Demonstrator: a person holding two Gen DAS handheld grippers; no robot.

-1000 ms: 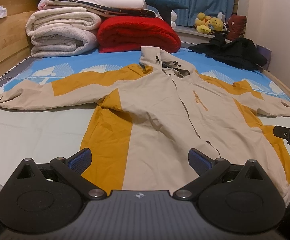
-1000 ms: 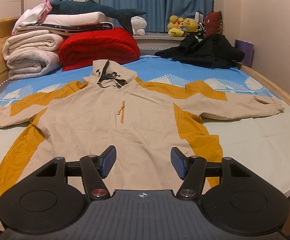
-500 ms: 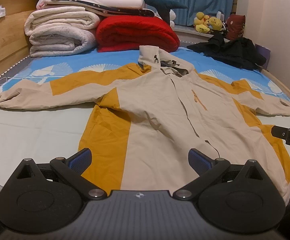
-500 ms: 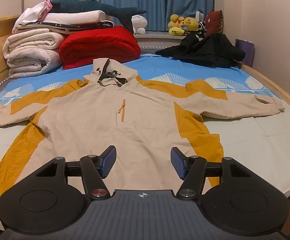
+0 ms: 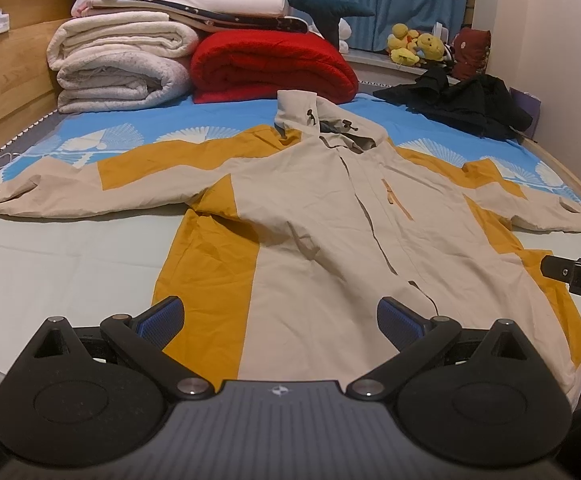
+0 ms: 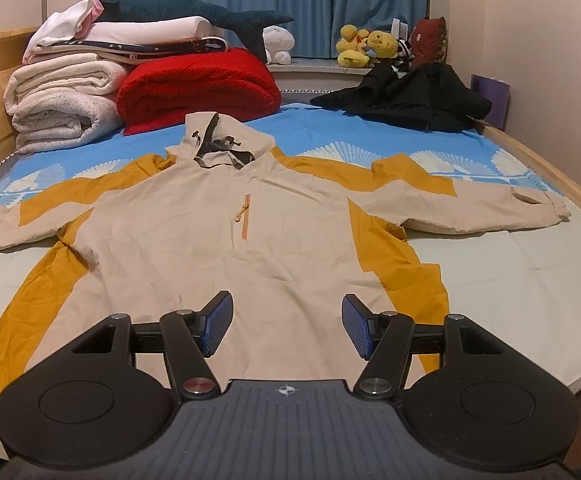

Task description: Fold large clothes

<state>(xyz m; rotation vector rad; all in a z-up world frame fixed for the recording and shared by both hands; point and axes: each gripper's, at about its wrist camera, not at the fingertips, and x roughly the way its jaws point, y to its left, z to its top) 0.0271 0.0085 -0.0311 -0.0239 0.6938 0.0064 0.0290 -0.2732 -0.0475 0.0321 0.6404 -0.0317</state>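
A beige and mustard hooded jacket (image 5: pixel 330 216) (image 6: pixel 250 240) lies flat, front up, on the bed, sleeves spread to both sides and hood toward the far end. My left gripper (image 5: pixel 280 318) hovers open over the jacket's hem on its left half, nothing between its blue pads. Over the hem near the middle, my right gripper (image 6: pixel 286 328) is open and holds nothing. The right gripper's edge (image 5: pixel 578 276) shows at the far right of the left wrist view. The jacket's bottom edge hangs near the bed's front rim, partly hidden by both grippers.
Folded white blankets (image 5: pixel 118 68) and a red quilt (image 6: pixel 198 84) are stacked at the bed's far left. A black garment (image 6: pixel 406 96) lies at the far right. Plush toys (image 6: pixel 366 46) sit on the sill by blue curtains. A wooden bed frame (image 5: pixel 2 92) runs along the left.
Both views have shifted only slightly: the left wrist camera has edged forward and a little lower. The jacket has not moved and both grippers stay open.
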